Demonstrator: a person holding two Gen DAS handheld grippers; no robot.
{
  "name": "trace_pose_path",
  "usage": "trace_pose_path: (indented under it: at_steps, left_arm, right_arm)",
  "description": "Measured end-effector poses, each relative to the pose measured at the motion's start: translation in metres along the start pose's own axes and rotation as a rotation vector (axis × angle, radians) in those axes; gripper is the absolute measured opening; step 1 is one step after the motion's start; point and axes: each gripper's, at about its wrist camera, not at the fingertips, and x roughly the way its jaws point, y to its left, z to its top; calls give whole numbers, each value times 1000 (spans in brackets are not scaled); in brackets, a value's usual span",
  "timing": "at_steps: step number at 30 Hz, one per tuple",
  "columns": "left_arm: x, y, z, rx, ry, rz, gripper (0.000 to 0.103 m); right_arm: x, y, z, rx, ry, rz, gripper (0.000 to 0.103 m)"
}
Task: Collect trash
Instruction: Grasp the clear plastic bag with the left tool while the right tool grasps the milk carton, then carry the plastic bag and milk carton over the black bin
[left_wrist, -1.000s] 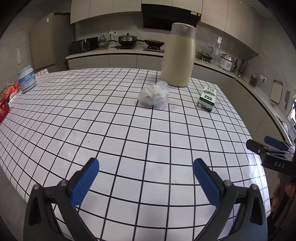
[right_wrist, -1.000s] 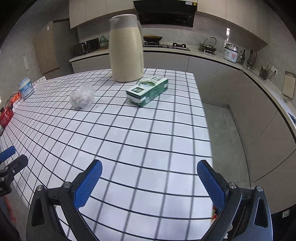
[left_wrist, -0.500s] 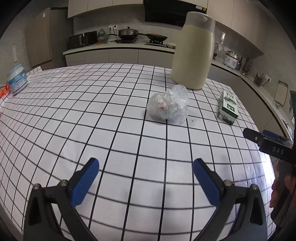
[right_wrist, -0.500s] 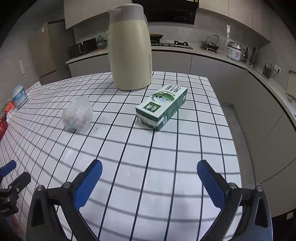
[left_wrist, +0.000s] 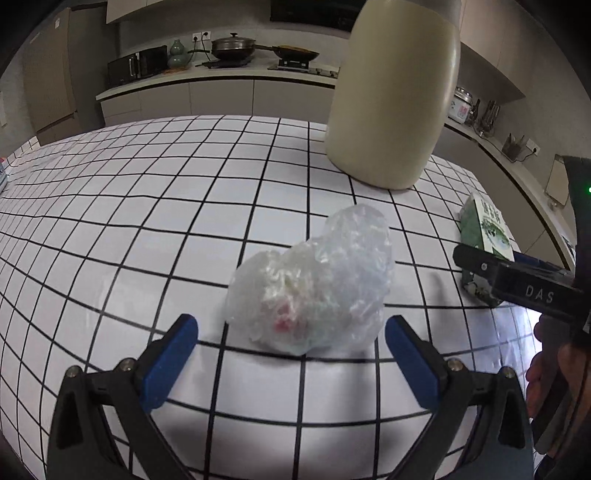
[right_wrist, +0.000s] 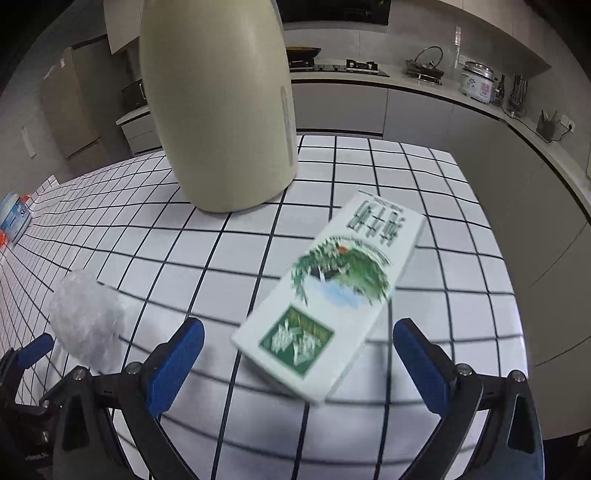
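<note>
The left tool (left_wrist: 291, 349) is spread wide with nothing in its grip, its blue pads (left_wrist: 168, 360) low over the counter (left_wrist: 147, 206) on either side of the near edge of a crumpled clear plastic bag (left_wrist: 314, 280); the pads are not touching the bag, which lies on the white, black-lined tile surface with something pale and a bit of red showing through it. The right tool (right_wrist: 299, 360) is likewise wide open and empty, its pads (right_wrist: 177, 363) flanking the near end of a white and green carton (right_wrist: 328, 295) that lies flat on the counter, long side running away and to the right; whether the pads touch the carton cannot be told, as the carton is blurred. In the left view the right tool shows at the right edge as a dark bar lettered DAS, with the carton just behind it and part of a hand (left_wrist: 546, 365) below. In the right view the bag sits to the left of the carton, near it but apart. Behind both stands a tall cream jug (right_wrist: 221, 110), upright, near the far edge of the counter. Further back a kitchen worktop (left_wrist: 221, 74) carries pans (left_wrist: 232, 46) and a rice cooker (right_wrist: 478, 79).
</note>
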Motion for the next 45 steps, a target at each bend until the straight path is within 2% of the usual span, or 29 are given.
trace_pose_path:
  at_steps: [3, 5, 6, 7, 9, 12, 14, 16, 20, 21, 22, 23, 24, 25, 38, 45]
  left_arm:
    - [5, -2, 6, 2, 5, -3, 102]
    - [7, -2, 7, -2, 5, -8, 102]
    - [8, -3, 8, -1, 4, -9, 102]
    - [8, -4, 8, 0, 4, -10, 102]
    - [9, -5, 7, -3, 7, -22, 102]
    - [6, -6, 5, 3, 0, -33, 95]
    - [3, -6, 4, -2, -6, -25, 95]
    - [0, -4, 2, -14, -8, -13, 95]
    - [-2, -1, 1, -37, -21, -4, 94]
    - [-2, -1, 1, -35, -23, -6, 87]
    - [1, -1, 2, -34, -16, -17, 75]
    - [2, -1, 1, -34, -12, -28, 72]
    - [1, -1, 1, -27, -21, -35, 62]
    - [0, -1, 2, -31, -21, -56, 60]
    - [-51, -20, -13, 16, -104, -71, 58]
    - [-77, -22, -40, 28, -113, -68, 58]
  right_arm:
    - [6, -1, 7, -32, -5, 49, 100]
    - [6, -1, 9, -66, -8, 69, 85]
    - [5, -2, 10, -86, -11, 81, 71]
    - [2, -6, 10, -95, -24, 110, 65]
    - [0, -11, 9, -106, -24, 109, 59]
    - [-1, -22, 7, -77, -13, 132, 58]
    - [1, -24, 5, -65, 13, 132, 59]
    - [1, -23, 2, -65, 21, 106, 66]
    - [1, -25, -4, -58, 25, 104, 66]
    - [-1, -27, -5, -53, 17, 121, 58]
    - [-2, -28, -6, -50, 14, 122, 58]
    - [-4, -28, -7, -51, 13, 129, 57]
    - [-5, -28, -7, -51, 13, 134, 57]
    - [-7, -27, -8, -52, 13, 140, 56]
    - [-55, -31, -22, -56, -53, 161, 56]
    - [-89, -27, -51, -54, -68, 148, 56]
